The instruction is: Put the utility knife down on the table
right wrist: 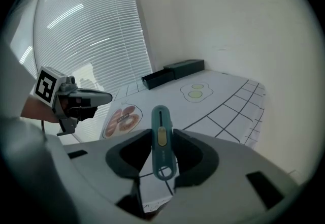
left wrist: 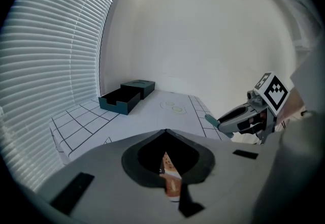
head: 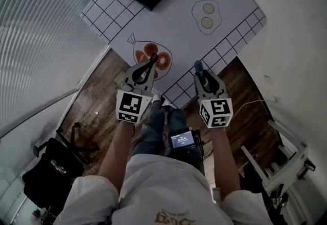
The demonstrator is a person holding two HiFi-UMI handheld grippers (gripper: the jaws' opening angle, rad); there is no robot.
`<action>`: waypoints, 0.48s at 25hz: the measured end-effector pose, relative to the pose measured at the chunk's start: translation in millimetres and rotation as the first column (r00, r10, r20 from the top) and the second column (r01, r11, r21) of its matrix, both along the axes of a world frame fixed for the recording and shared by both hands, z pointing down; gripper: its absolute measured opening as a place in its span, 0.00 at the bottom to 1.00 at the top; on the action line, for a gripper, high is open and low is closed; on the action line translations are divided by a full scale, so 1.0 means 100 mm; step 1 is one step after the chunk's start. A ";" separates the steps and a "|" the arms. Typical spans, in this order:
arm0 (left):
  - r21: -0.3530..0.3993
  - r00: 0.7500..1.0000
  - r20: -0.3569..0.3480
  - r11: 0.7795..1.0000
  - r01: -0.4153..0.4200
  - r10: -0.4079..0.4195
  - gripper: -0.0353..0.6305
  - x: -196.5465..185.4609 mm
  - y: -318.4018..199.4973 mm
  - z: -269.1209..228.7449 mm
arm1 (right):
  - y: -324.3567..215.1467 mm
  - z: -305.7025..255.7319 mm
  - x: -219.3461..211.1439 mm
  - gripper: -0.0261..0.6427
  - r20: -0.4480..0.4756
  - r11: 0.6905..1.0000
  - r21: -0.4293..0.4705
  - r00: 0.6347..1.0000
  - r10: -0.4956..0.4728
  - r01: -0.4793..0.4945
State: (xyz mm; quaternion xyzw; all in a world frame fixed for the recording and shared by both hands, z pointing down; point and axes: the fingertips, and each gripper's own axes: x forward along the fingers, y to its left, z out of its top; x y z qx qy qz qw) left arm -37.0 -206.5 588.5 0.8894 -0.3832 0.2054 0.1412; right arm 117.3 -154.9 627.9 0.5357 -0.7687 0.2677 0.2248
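A teal utility knife (right wrist: 160, 139) with a yellow slider stands lengthwise between the jaws of my right gripper (right wrist: 160, 129), which is shut on it. In the head view the knife (head: 198, 67) pokes out of the right gripper (head: 200, 72) above the near edge of the table (head: 230, 20), clear of the cloth. The left gripper (head: 153, 59) hovers over a printed doughnut picture (head: 153, 58); its jaws meet, shut on nothing (left wrist: 166, 134). Each gripper sees the other: the right gripper (left wrist: 218, 121) and the left gripper (right wrist: 101, 98).
The table's white cloth has a black grid border and a fried-egg print (head: 206, 15). A dark open box (left wrist: 126, 97) lies at the far end. Window blinds (head: 36, 30) run along the left, a white wall on the right. A black chair (head: 51, 168) stands on the wood floor.
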 end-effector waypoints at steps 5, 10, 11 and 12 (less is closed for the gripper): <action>-0.013 1.000 0.005 1.000 -0.028 0.028 0.06 0.06 0.04 0.10 | -0.01 0.16 0.00 0.25 0.006 1.000 -0.023 1.000 -0.003 0.003; -0.026 0.999 0.023 0.999 -0.026 0.027 0.06 0.08 0.07 0.23 | -0.02 0.28 -0.03 0.25 -0.004 0.999 -0.042 1.000 -0.012 0.012; -0.026 0.999 0.031 0.999 -0.033 0.034 0.06 0.09 0.07 0.25 | -0.03 0.30 -0.03 0.25 -0.008 0.999 -0.044 1.000 -0.016 0.016; -0.026 0.998 0.035 0.999 -0.043 0.044 0.06 0.11 0.08 0.26 | -0.03 0.32 -0.04 0.25 -0.013 0.999 -0.046 1.000 -0.021 0.021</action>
